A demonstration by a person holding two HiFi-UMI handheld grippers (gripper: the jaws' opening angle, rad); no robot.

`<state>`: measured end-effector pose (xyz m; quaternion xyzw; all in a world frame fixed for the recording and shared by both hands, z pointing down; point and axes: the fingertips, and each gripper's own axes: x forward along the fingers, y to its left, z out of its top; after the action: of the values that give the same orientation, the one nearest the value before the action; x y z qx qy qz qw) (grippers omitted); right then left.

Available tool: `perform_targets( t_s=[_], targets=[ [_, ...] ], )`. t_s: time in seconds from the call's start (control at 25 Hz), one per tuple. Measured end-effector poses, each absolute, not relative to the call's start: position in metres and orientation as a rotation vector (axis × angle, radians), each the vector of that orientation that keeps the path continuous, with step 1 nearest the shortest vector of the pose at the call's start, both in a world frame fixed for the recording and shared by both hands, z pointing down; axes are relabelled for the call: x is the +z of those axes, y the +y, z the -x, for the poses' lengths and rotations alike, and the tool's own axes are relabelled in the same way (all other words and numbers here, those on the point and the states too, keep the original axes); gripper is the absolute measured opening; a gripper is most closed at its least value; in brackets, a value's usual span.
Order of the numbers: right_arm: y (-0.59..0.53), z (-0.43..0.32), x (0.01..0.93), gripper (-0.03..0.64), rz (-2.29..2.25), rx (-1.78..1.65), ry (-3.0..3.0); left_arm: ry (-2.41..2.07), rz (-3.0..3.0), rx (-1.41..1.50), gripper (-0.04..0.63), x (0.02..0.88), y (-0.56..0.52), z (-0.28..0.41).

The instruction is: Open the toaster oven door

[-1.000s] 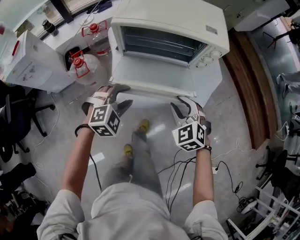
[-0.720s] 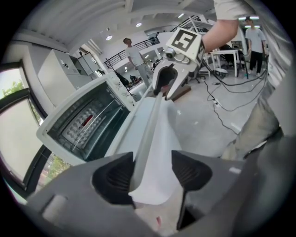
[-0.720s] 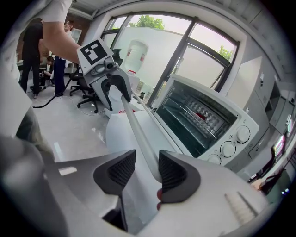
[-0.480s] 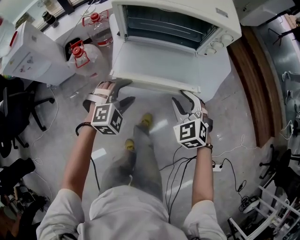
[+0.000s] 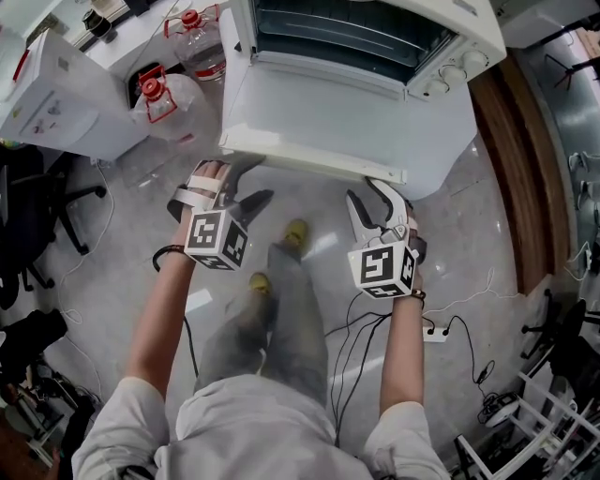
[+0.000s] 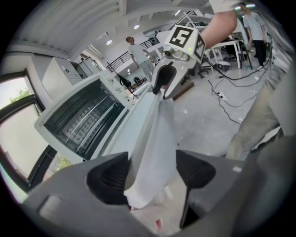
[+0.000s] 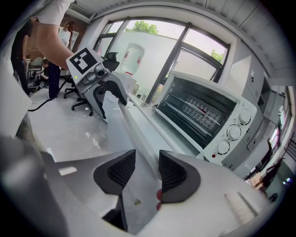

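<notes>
Your left hand-held gripper (image 5: pixel 251 183), head view: at the left corner of the lowered toaster oven door (image 5: pixel 319 122). Your right hand-held gripper (image 5: pixel 366 195): at its right corner.

Left gripper view: jaws apart, just been opening, door edge between the pads (image 6: pixel 111 178), unclamped.

Right gripper view: jaws apart, lately widened, door edge between the pads (image 7: pixel 122 172), unclamped.

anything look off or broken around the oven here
Nothing stands out. The toaster oven looks intact, its door folded down open and straight, the rack seated inside. No spills; only loose cables trailing over the floor.
</notes>
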<state>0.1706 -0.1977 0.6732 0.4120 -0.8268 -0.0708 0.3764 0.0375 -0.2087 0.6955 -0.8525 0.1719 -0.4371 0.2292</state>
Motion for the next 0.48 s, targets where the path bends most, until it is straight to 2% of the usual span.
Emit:
perform_targets(
  t_s=[0.48],
  targets=[
    [-0.199,-0.171,0.693,0.143,-1.134,-0.185,-2.148,0.514,2.332,-1.153,0.334,0.718,-0.209,-0.039]
  ],
)
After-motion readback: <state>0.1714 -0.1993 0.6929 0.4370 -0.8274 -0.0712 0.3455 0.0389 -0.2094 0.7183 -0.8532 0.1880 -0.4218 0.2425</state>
